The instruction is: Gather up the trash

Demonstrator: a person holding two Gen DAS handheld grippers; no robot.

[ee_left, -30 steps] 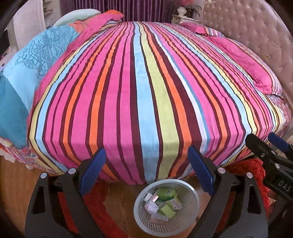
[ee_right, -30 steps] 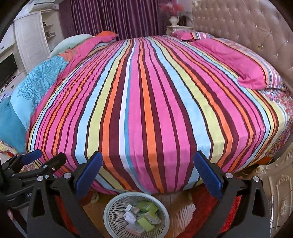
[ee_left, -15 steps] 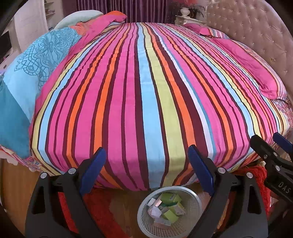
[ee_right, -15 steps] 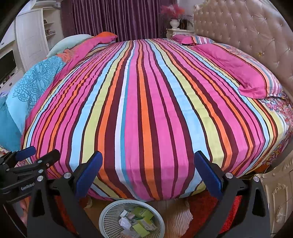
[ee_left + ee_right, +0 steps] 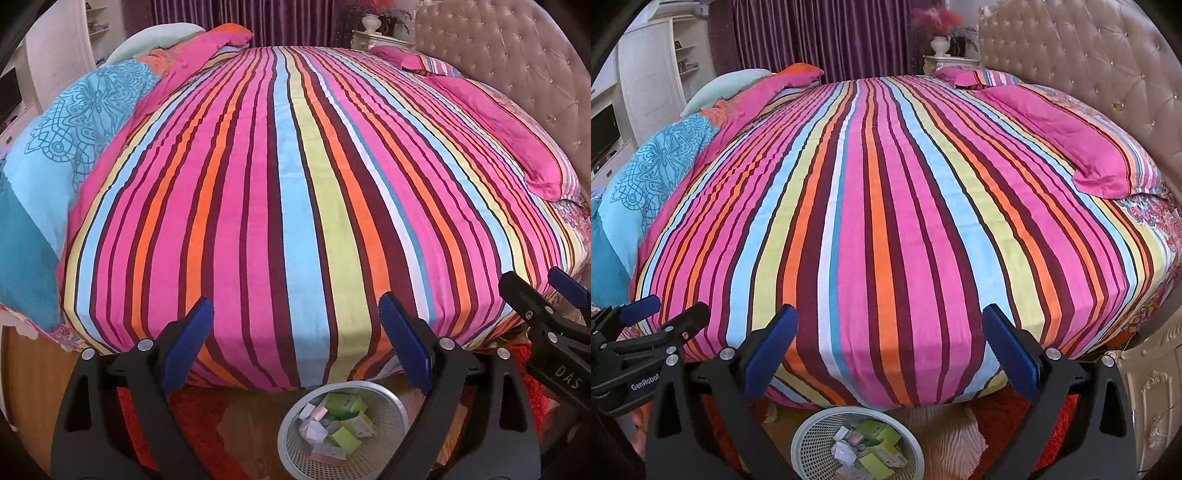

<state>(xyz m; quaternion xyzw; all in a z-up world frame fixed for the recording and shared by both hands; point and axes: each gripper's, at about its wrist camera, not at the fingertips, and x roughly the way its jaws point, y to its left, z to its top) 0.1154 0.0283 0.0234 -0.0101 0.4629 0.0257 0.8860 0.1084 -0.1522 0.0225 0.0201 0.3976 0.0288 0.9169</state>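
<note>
At six o'clock, nearest, the white mesh wastebasket is set on the floor, already holding small cartons. The left gripper and right gripper are held apart, empty, above it. Beyond, the striped bedspread is seen without trash, so collection is judged finished.

One round white mesh wastebasket holds several small green and white cardboard boxes, too jumbled to count; two pink pillows lie on one striped bedspread.

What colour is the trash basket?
White mesh basket, clearest in the left wrist view.
</note>
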